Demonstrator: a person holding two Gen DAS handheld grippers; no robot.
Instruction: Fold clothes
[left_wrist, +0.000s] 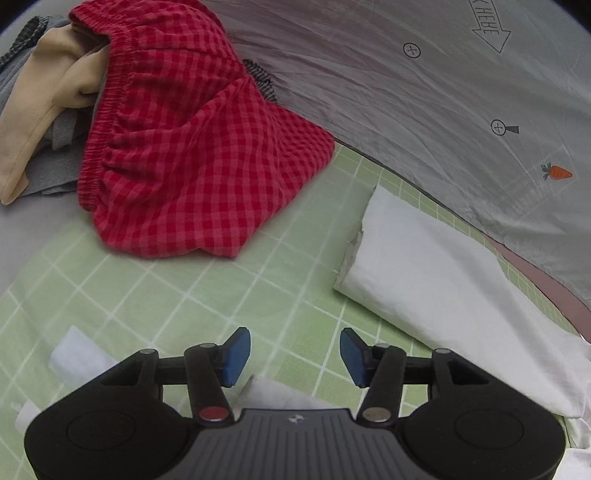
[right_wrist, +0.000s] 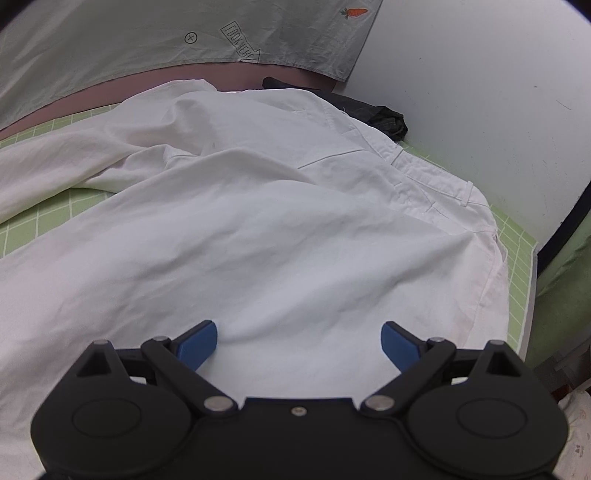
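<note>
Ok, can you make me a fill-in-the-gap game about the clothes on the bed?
1. The checked shorts on the pile are ____ in colour.
2. The big white garment is spread on a ____ grid sheet.
3. Both the left gripper and the right gripper are ____, holding nothing.
4. The little orange picture on the grey cloth is a ____.

Missing words: red; green; open; carrot

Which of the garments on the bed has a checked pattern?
The red gingham shorts with the gathered elastic waistband. The white trousers, the beige garment and the grey garment beneath it look plain.
</note>
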